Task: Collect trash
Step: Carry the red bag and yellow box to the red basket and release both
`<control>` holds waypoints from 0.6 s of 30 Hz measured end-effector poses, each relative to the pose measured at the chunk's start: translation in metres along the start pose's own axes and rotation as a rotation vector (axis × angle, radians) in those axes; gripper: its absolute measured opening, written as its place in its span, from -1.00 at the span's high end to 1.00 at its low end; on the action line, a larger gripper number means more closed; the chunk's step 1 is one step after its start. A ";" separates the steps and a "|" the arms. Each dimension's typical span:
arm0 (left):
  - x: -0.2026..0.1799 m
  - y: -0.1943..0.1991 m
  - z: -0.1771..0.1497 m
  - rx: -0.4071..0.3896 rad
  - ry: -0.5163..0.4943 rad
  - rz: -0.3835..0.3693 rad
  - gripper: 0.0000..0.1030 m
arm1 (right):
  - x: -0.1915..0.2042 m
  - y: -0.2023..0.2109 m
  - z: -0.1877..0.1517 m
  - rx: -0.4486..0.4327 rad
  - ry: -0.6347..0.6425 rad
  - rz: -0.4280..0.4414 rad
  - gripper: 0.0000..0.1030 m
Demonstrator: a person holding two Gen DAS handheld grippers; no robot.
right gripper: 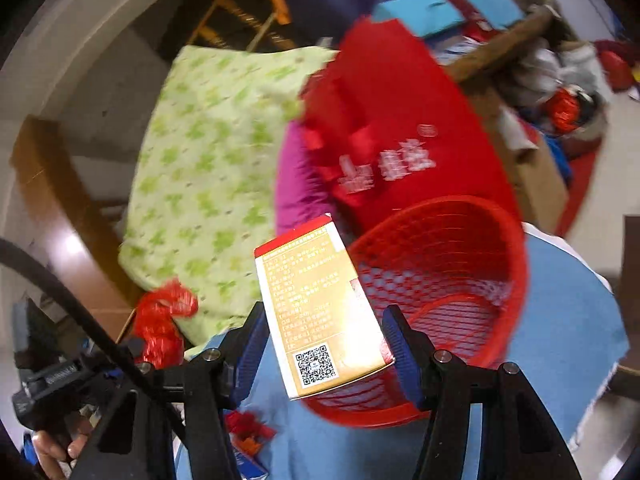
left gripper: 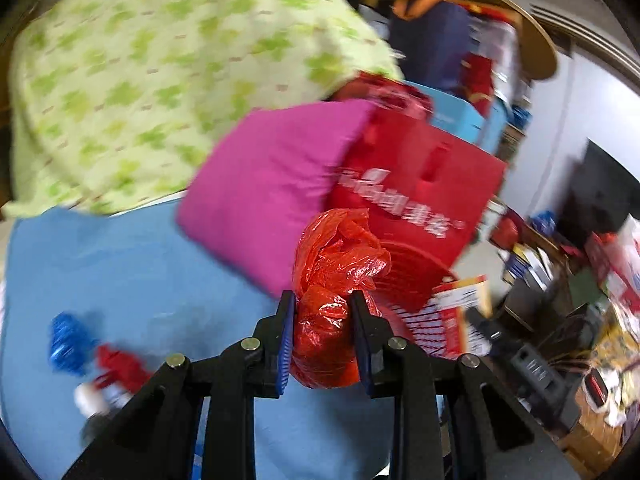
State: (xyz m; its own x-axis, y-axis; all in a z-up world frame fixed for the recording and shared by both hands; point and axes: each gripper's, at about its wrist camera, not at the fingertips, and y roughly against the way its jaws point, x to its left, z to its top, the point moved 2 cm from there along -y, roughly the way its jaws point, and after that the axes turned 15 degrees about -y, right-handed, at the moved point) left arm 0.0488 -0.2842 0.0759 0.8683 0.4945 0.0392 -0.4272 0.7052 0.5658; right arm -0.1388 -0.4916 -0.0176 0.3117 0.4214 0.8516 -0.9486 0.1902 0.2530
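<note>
In the left wrist view my left gripper [left gripper: 324,320] is shut on a crumpled red plastic bag [left gripper: 336,264], which bulges out above and below the blue pads. Just behind the bag lies a red mesh basket [left gripper: 416,280]. In the right wrist view my right gripper [right gripper: 324,336] is shut on a gold and red carton [right gripper: 320,308] with a QR code, held over the near rim of the red mesh basket [right gripper: 448,264], which is tipped so its mouth faces me. The same red bag [right gripper: 164,316] shows at lower left, and the carton [left gripper: 460,312] shows in the left wrist view too.
The basket rests on a blue cloth [left gripper: 120,272]. Behind it stand a pink cushion [left gripper: 272,184], a red box with white characters [right gripper: 392,140] and a green patterned quilt [left gripper: 152,72]. Small blue and red wrappers [left gripper: 92,356] lie on the cloth. Clutter fills the floor at right.
</note>
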 end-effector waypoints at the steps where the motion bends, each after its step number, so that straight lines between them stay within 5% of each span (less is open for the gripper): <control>1: -0.014 -0.006 0.004 0.003 -0.014 -0.014 0.44 | -0.007 0.000 0.001 -0.002 -0.010 -0.009 -0.19; 8: -0.056 -0.066 0.023 0.059 -0.051 -0.084 0.38 | -0.036 -0.012 0.010 0.006 -0.092 -0.063 -0.25; 10: -0.061 -0.076 0.023 0.073 -0.059 -0.081 0.11 | -0.042 -0.012 0.014 0.011 -0.124 -0.059 -0.38; 13: -0.063 -0.079 0.018 0.068 -0.052 -0.072 -0.20 | -0.039 -0.011 0.017 -0.003 -0.118 -0.042 -0.46; 18: -0.048 -0.061 -0.001 0.051 -0.012 -0.055 -0.20 | -0.012 -0.007 0.003 -0.006 -0.011 0.017 -0.46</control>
State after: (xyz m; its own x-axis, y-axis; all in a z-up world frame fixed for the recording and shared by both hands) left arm 0.0326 -0.3505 0.0387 0.8931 0.4496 0.0169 -0.3659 0.7039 0.6088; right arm -0.1362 -0.5001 -0.0280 0.2945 0.4151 0.8608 -0.9535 0.1884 0.2353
